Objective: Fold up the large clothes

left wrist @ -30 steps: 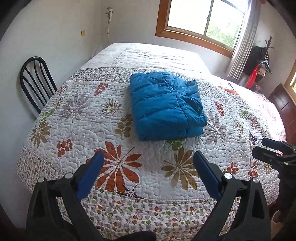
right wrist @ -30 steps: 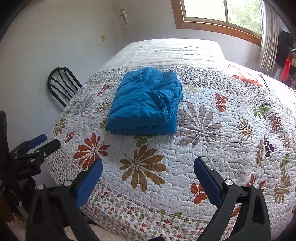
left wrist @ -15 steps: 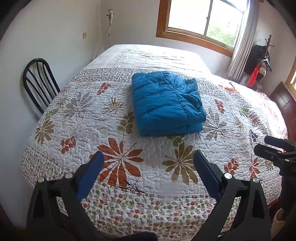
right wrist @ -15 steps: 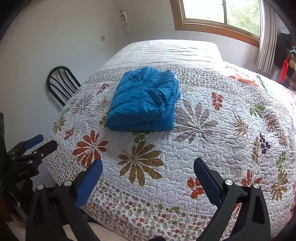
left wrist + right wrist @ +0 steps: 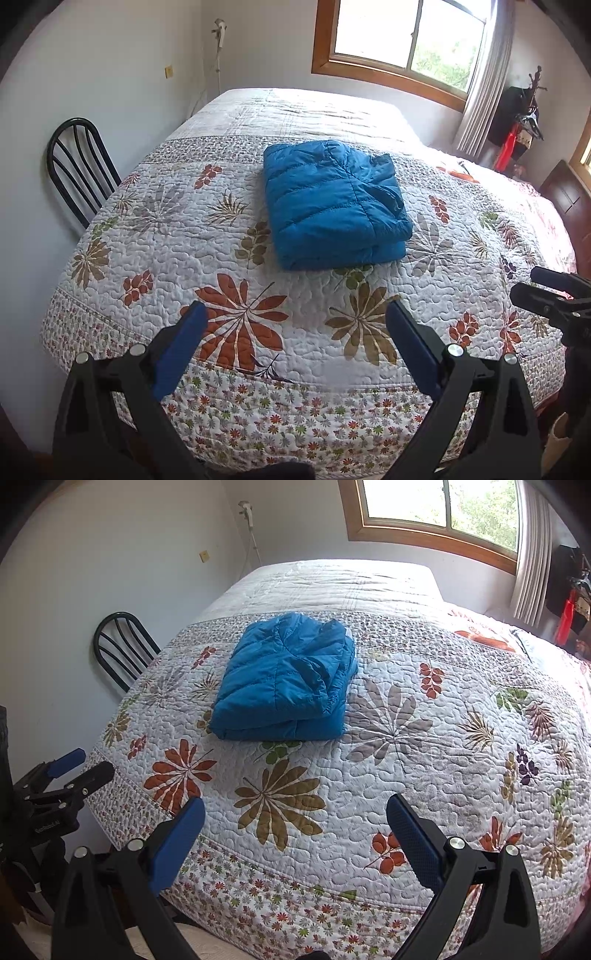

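A blue quilted puffer jacket (image 5: 332, 203) lies folded into a thick rectangle in the middle of the bed; it also shows in the right wrist view (image 5: 284, 679). My left gripper (image 5: 295, 314) is open and empty, held back over the bed's near edge, well short of the jacket. My right gripper (image 5: 295, 808) is open and empty too, at the near edge and to the right of the jacket. Each gripper shows at the side of the other's view: the right one (image 5: 546, 291), the left one (image 5: 70, 771).
The bed carries a white quilt with leaf and flower prints (image 5: 229, 325). A black metal chair (image 5: 77, 166) stands against the left wall. A wood-framed window (image 5: 406, 37) and a curtain (image 5: 484, 92) are behind. A dark headboard (image 5: 565, 199) is at the far right.
Both grippers have drawn back from the bed a little, so the folded jacket looks smaller and farther. The jacket has not moved. Both jaws stay open.
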The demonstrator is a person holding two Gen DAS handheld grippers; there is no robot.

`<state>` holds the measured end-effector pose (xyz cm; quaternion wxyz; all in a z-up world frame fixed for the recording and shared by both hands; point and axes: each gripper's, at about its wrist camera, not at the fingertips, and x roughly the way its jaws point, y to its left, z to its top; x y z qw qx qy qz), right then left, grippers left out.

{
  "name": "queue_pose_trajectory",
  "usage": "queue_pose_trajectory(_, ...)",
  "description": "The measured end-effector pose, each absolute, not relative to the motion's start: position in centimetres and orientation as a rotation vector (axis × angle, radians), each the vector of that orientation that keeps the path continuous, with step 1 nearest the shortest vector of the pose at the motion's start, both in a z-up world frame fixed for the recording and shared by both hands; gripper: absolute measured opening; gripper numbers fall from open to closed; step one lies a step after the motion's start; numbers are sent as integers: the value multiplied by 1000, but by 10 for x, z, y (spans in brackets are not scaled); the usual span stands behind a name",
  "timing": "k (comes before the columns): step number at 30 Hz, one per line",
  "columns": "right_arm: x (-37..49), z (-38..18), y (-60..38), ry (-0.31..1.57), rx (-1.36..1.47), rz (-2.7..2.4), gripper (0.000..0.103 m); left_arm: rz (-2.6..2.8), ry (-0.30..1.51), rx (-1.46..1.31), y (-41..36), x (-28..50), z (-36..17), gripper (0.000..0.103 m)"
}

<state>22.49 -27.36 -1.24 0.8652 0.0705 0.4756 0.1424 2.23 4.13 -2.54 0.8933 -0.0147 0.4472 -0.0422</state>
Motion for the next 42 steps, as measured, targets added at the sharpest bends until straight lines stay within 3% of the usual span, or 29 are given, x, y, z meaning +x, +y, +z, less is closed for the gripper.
queue_pose_trajectory(42,229,-16,-274,1005,146,304,99,-98,938,-21,45,30,-30,96)
